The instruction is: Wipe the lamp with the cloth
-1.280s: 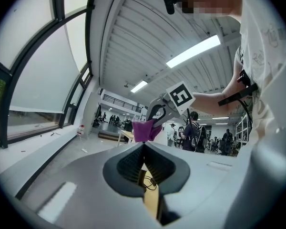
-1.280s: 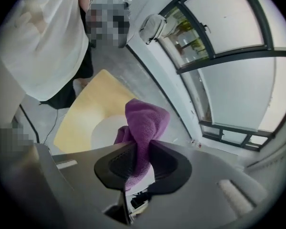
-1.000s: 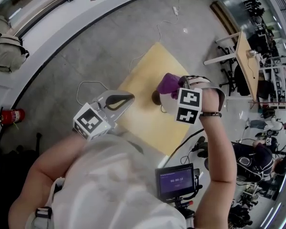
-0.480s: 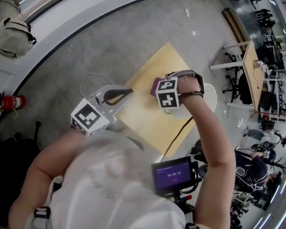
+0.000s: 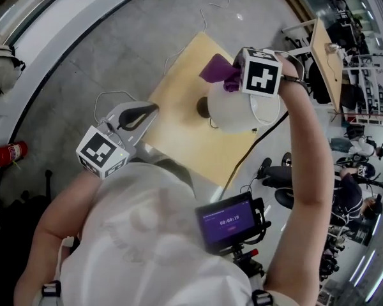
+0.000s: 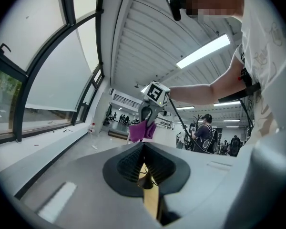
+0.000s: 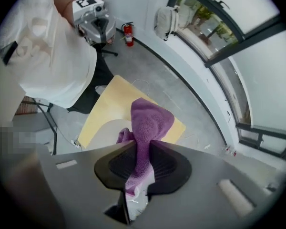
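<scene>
Above the lamp (image 5: pixel 233 110), the right fingers (image 7: pixel 169 165) clamp the cloth (image 7: pixel 148 123); sweep lightly, without tipping it, while the left fingers (image 6: pixel 126 165) sit closed, empty.

This looked like a large open-plan lab or office hall. A grey concrete floor (image 5: pixel 115 62) ran along a curved wall of tall dark-framed windows (image 7: pixel 214 27), with a red fire extinguisher (image 5: pixel 8 153) standing at its foot. Long white strip lights (image 6: pixel 202 51) hung under a ribbed ceiling (image 6: pixel 148 37). Wooden-topped desks on white legs (image 5: pixel 319 50) and standing people (image 6: pixel 203 132) filled the far side, and a small black monitor on a stand (image 5: pixel 228 220) stood near.
</scene>
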Available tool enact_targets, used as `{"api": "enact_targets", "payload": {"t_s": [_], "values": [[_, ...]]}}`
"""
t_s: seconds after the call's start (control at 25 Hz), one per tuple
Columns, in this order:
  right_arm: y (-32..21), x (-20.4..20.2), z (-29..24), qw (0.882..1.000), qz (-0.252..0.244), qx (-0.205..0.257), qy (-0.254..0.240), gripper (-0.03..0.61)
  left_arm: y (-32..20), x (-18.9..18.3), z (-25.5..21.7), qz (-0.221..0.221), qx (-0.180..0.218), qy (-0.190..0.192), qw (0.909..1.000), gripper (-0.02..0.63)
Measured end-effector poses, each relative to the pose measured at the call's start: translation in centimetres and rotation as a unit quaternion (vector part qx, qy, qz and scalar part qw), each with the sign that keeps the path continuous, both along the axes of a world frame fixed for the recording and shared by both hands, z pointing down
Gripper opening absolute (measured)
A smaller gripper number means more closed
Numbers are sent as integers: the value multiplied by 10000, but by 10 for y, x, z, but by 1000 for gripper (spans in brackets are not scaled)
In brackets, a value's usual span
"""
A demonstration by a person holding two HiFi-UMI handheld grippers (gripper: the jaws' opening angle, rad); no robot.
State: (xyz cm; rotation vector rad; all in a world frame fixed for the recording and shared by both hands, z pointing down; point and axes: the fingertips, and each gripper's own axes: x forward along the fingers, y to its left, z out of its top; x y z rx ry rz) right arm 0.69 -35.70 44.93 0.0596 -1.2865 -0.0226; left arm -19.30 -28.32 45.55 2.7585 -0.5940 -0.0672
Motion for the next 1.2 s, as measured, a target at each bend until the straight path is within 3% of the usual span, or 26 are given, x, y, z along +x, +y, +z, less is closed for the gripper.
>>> {"api": "enact_targets", "payload": {"t_s": [0.16, 0.28, 0.48, 0.8, 1.04, 1.2], "values": [[-5, 18, -23, 9962, 752, 336, -284, 83, 9, -5, 8, 149, 4, 11, 9999, 0], [-16, 29, -21, 9927, 1071, 310, -455, 83, 6, 2, 6, 150, 15, 11, 9999, 0], [-14, 45, 7, 9923, 1163, -287, -301, 83, 3, 8, 8, -3, -87, -14, 10000, 0], [-27, 47, 72, 9909, 1036, -825, -257, 83, -6, 12, 9, -370, -194, -163, 9990, 0], [-35, 39, 110, 9897, 1011, -1005, -113, 83, -7, 10, 18, -537, -256, -237, 9979, 0], [-45, 44, 101, 9860, 1340, -884, -446, 83, -6, 18, 19, -480, -243, -234, 9983, 0]]}}
